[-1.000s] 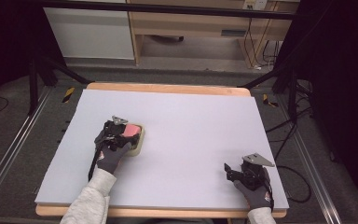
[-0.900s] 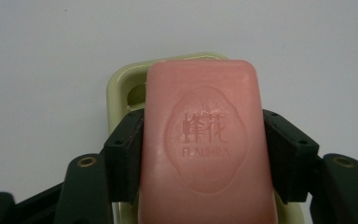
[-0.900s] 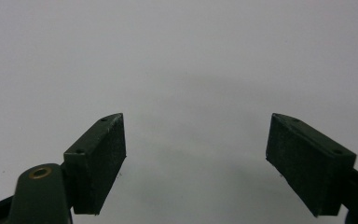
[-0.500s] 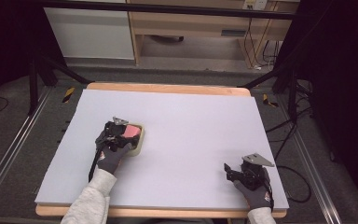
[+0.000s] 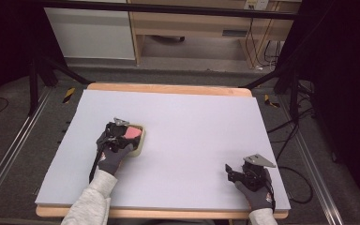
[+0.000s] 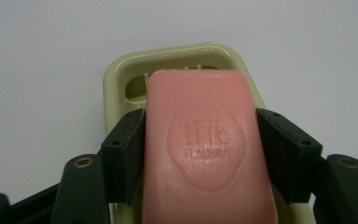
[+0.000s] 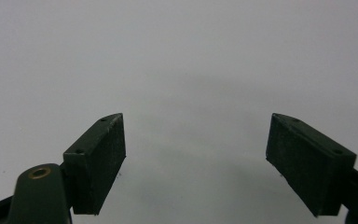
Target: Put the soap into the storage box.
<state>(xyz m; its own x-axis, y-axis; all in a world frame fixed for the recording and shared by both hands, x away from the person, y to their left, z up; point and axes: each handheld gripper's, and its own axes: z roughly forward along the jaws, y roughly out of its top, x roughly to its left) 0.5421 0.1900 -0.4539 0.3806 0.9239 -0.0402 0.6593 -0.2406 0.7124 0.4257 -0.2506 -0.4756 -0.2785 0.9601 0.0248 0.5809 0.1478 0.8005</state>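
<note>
A pink soap bar [image 6: 200, 140] with a stamped oval logo lies in a pale green soap dish [image 6: 121, 70] on the left part of the mat. My left gripper [image 6: 199, 154] straddles the bar, one black pad close by each long side. Its jaws have just been opening, with the soap still between them and resting in the dish. From the high view the soap [image 5: 132, 132] and dish [image 5: 141, 144] sit just ahead of the left gripper [image 5: 127, 137]. My right gripper [image 5: 229, 171] rests near the front right corner, open [image 7: 196, 154] with nothing between its pads.
A light grey mat [image 5: 192, 122] covers the wooden table [image 5: 168, 88]. Wide bare mat lies between the two hands and behind the dish. Black stand legs, cables and a cabinet stand on the floor beyond the table.
</note>
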